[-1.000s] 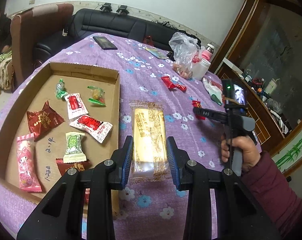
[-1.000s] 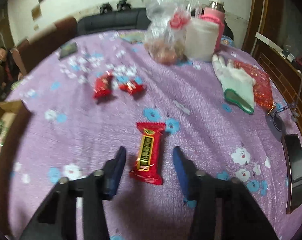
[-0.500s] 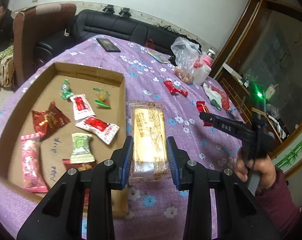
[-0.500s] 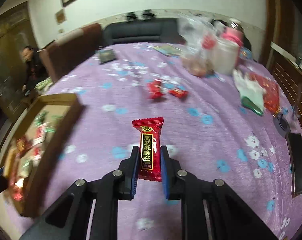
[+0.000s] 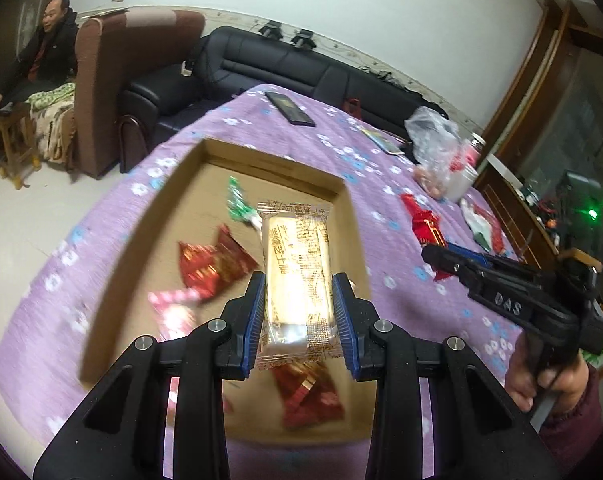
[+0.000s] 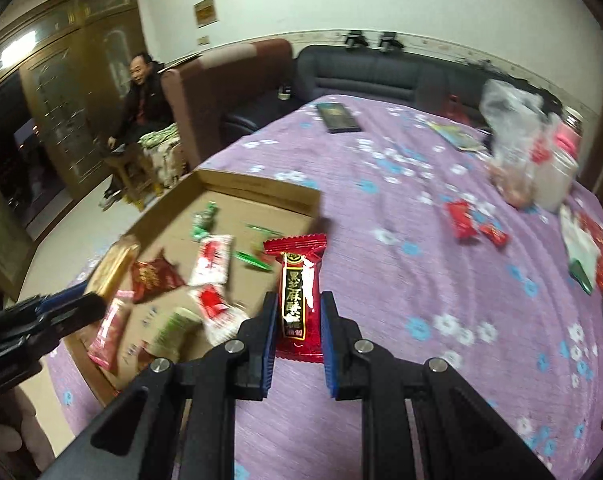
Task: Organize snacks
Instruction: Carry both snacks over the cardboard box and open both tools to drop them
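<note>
My left gripper (image 5: 299, 292) is shut on a long cream biscuit pack (image 5: 297, 264) and holds it above the cardboard tray (image 5: 269, 164), which holds several wrapped snacks. The right gripper (image 6: 299, 308) is shut on a red snack pack with black and gold lettering (image 6: 299, 280), lifted over the purple flowered tablecloth just right of the tray's rim (image 6: 257, 184). In the left wrist view the right gripper (image 5: 441, 254) comes in from the right, a hand on its handle. In the right wrist view the left gripper (image 6: 81, 300) shows at the left edge with the biscuit pack (image 6: 113, 268).
Two red snacks (image 6: 461, 216) lie loose on the cloth to the right. Further back are a dark phone (image 5: 289, 108), a clear plastic bag (image 5: 433, 140) beside jars, and a white glove (image 6: 577, 248). A person sits beyond the armchair at the left.
My left gripper carried the biscuit pack from the cloth to above the tray. The right gripper shut on the red snack, lifted it and swung left toward the tray.
</note>
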